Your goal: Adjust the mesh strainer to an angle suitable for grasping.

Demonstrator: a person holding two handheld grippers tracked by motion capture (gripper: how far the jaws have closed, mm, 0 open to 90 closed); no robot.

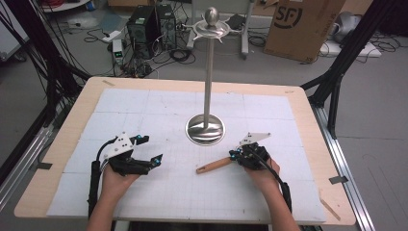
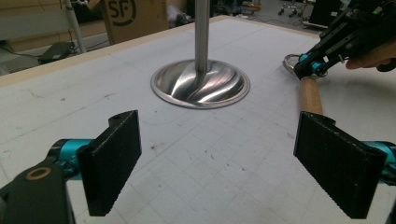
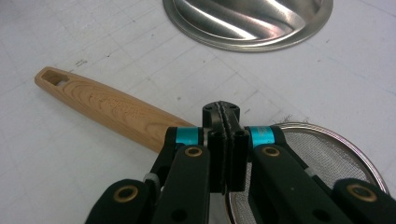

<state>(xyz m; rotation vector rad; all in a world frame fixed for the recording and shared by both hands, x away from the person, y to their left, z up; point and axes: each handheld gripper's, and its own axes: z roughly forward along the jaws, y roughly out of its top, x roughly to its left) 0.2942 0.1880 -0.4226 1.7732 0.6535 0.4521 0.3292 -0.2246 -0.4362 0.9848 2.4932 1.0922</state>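
Right claw pinched shut, jaws pressed together at the neck of a mesh strainer, where the wooden handle meets the wire rim; presumably clamped on the thin metal there, though the exact bite hidden behind the jaws. Strainer lying on the counter, handle pointing away toward the left claw, bowl tucked under the right hand. Left claw wide open, empty, low over the counter, just short of the handle's free end. Likely risks: such a narrow pinch letting the strainer pivot or droop on lifting, handle swinging down; slipping off the thin wire; handle or rim knocking the steel stand close by, its tall pole easily rocked.
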